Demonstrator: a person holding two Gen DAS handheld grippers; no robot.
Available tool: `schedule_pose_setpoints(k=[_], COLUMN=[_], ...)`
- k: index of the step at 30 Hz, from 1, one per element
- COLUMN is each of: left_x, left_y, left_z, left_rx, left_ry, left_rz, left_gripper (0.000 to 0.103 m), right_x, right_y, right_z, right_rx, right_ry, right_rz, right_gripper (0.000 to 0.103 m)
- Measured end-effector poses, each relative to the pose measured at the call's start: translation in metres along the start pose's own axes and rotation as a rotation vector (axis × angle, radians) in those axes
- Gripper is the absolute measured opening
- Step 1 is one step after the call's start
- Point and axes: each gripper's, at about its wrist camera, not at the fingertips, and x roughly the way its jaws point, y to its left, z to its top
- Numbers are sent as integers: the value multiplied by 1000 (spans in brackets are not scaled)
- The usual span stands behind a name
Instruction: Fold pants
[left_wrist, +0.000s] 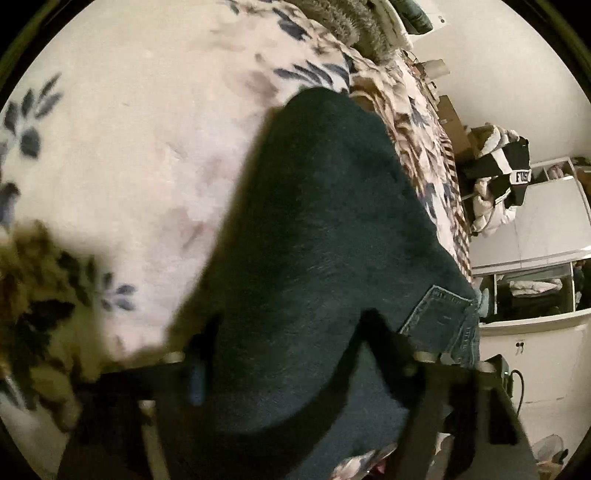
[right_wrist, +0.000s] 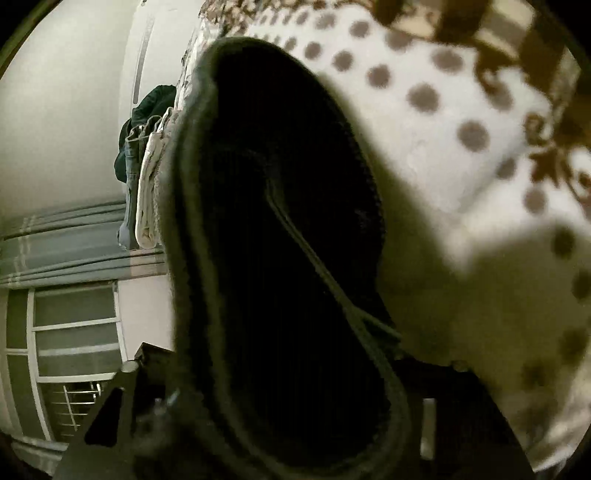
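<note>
Claws (left_wrist: 295, 354) (right_wrist: 291, 373) (both) clamped on pants (left_wrist: 325, 206).

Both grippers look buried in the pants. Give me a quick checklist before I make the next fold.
1. Left hand-held gripper has the pants between its fingers: ok, dark fabric fills the gap; whether it is clamped, cannot tell.
2. Right hand-held gripper has the pants between its fingers: ok; clamped or not, cannot tell.
3. Seam and thick edge in the right view lie smooth: ok.
4. Back pocket flat, not bunched: ok.
5. Bedspread free of the grip: cannot tell, the fingertips are hidden.
6. Legs aligned: cannot tell, the views are too close and blurred.
</note>
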Motion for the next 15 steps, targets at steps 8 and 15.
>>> schedule_pose_setpoints(k=[8,15], left_x=[-40,-78], left_y=[-9,-42], left_z=[-3,-9], left_rx=[-12,-21], left_ry=[-40,-36], left_rz=[-33,-32], left_gripper=[26,23], right_x=[-19,-57], right_y=[51,79], right_z=[-8,-10], right_rx=[-65,-96], right_ry=[1,37], right_rz=[-45,-38], right_gripper=[40,39])
